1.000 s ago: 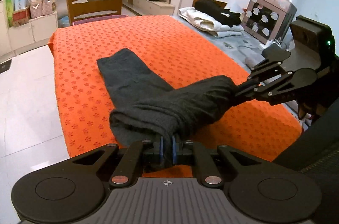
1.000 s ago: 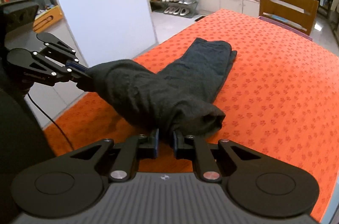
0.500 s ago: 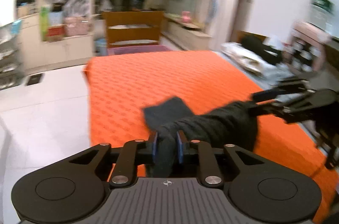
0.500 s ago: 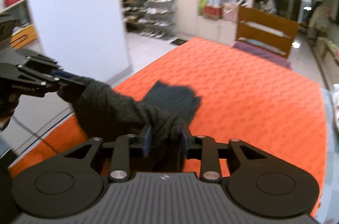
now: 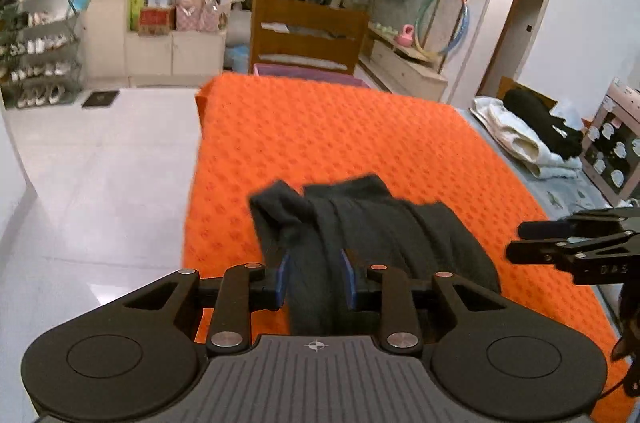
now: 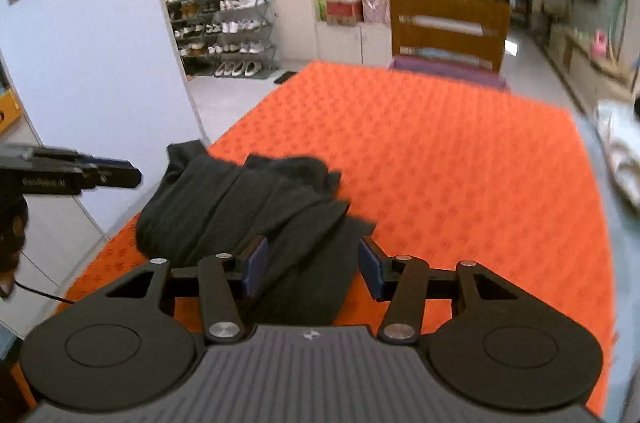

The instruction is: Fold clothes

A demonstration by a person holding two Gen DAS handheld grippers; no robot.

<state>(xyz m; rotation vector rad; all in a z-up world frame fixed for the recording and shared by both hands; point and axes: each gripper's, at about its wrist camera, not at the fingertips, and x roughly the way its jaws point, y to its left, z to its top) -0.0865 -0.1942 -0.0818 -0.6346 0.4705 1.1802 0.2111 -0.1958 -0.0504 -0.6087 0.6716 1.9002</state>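
- Here the left gripper (image 5: pixel 315 279) has its jaws partly spread, having just been opening; a fold of the dark grey garment (image 5: pixel 372 223) runs between the blue pads (image 5: pixel 282 279), and the left pad stands clear of the cloth while the right one lies at its edge, so nothing is pinched.
- The right gripper (image 6: pixel 312 265) has its jaws spread wider, also just opened further; the near corner of the garment (image 6: pixel 248 207) lies between its pads (image 6: pixel 252 263), close to the left pad and well apart from the right one.
- In each wrist view the other gripper shows at the side, just beside the garment and off the cloth: the right one (image 5: pixel 524 241) at the right edge, the left one (image 6: pixel 136 177) at the left edge.
- The garment lies in a folded, creased bundle on the orange patterned cover of the table (image 5: pixel 360 127), near the table's near left corner, with one end sticking out toward the floor side.
- Beyond the table's far end stands a wooden chair (image 5: pixel 308 35) with a purple cushion.
- Further out, a shoe rack (image 6: pixel 224 31) stands against the back wall, and a pile of white and black clothes (image 5: pixel 532 131) lies to the right of the table.
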